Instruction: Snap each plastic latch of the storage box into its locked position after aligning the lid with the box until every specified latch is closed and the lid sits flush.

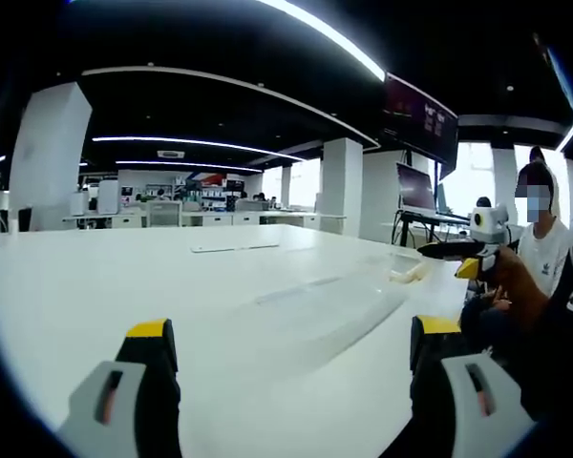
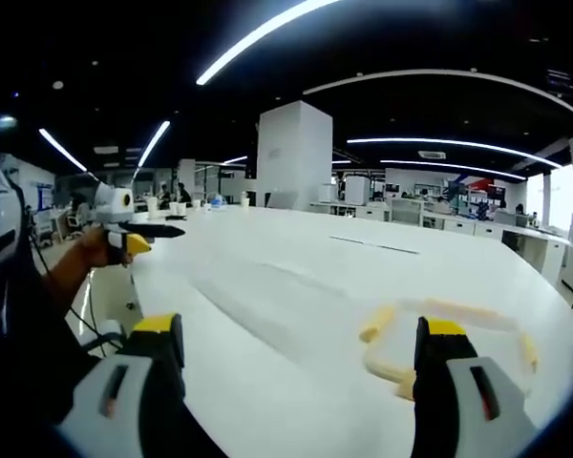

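In the left gripper view the left gripper (image 1: 291,367) hangs above a broad white table (image 1: 124,277) with its two yellow-tipped jaws spread wide and nothing between them. Ahead of it on the table lies a clear, almost see-through flat piece (image 1: 334,301), probably the storage box lid, though its edges are faint against the white. Beyond it, near the far right edge of the table, sits a pale yellowish part (image 1: 408,274), too small to make out. At the right of this view the right gripper (image 1: 458,256) comes in, held up in a person's hand (image 1: 511,277) above the table edge; from here I cannot tell how its jaws stand.

The right gripper view shows what the other lacks: the storage box (image 2: 449,339), a clear shape with yellow latches (image 2: 376,324) along its rim, sits on the table just in front of and partly behind the right jaw. The right gripper (image 2: 301,367) is also spread wide and holds nothing. At the left of this view the left gripper (image 2: 143,234) appears in a hand (image 2: 91,250), well apart from the box.
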Available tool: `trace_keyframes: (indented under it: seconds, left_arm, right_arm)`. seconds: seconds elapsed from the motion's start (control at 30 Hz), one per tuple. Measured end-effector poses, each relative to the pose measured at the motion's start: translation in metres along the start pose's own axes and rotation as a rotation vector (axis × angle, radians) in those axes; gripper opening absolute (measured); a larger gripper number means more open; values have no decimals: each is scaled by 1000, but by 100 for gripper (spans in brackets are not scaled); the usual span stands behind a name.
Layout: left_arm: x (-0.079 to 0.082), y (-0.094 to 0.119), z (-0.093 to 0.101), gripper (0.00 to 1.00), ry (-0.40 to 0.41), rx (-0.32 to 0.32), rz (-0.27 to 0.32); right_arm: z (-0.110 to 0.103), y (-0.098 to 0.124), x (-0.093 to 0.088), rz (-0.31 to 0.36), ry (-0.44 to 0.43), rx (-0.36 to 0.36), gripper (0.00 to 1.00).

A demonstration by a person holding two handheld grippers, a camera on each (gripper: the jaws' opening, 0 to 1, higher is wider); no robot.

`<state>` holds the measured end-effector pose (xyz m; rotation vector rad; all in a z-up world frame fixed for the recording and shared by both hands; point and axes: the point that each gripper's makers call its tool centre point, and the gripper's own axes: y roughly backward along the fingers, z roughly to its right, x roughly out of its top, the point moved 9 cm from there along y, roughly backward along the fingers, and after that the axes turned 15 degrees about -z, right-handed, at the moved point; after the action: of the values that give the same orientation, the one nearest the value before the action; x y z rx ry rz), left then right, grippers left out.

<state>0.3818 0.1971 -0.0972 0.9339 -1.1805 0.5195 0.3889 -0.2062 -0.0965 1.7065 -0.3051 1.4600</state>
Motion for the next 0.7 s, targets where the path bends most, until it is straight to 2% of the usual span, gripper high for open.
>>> trace_keyframes:
  seconds: [0.7]
  left_arm:
    - [1,1,3,100,-7,-6,4]
  right_arm:
    - [0,1,2,5,7,-3,100]
